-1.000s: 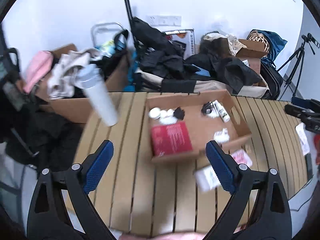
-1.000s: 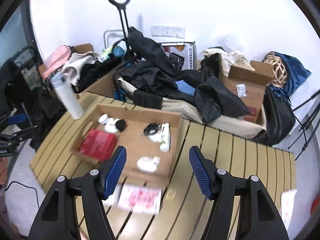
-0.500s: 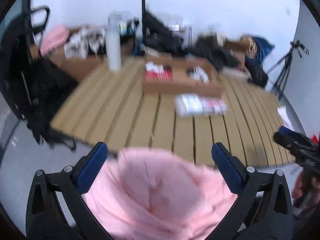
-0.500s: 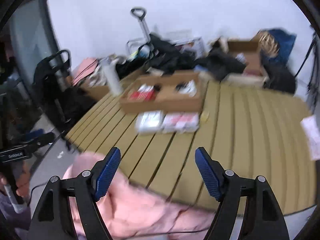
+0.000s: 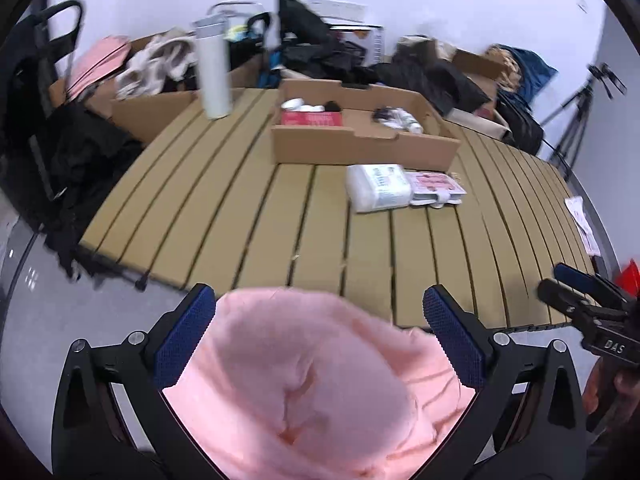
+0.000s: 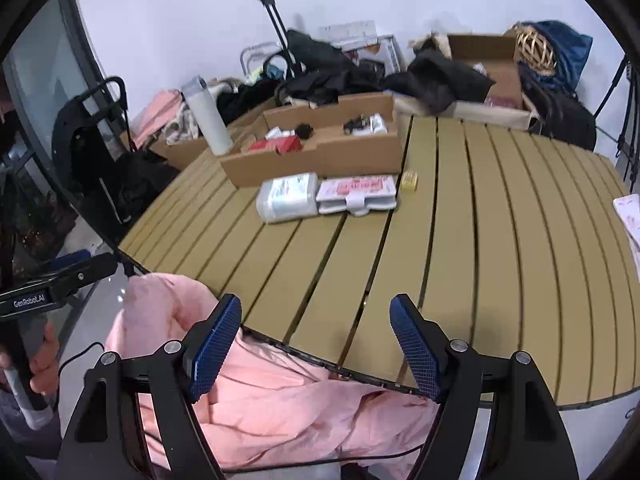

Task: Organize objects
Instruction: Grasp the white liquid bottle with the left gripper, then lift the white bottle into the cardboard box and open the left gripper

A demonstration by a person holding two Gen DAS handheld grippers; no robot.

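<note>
The left gripper [image 5: 318,336] hung at the near edge of the slatted tan table [image 5: 248,216], its blue-padded fingers [image 5: 185,338] spread wide, with soft pink fabric [image 5: 296,392] bulging between them; whether it touched the pads could not be told. The right gripper [image 6: 316,346] stood with fingers [image 6: 214,344] apart and empty, above the table edge and the same pink fabric [image 6: 280,404]. On the table, a shallow brown cardboard tray [image 6: 320,152] held small items. Just in front of it lay a white wrapped packet [image 6: 286,197] touching a pink-and-white flat pack [image 6: 358,194]. A tall white bottle [image 5: 213,72] stood upright left of the tray.
</note>
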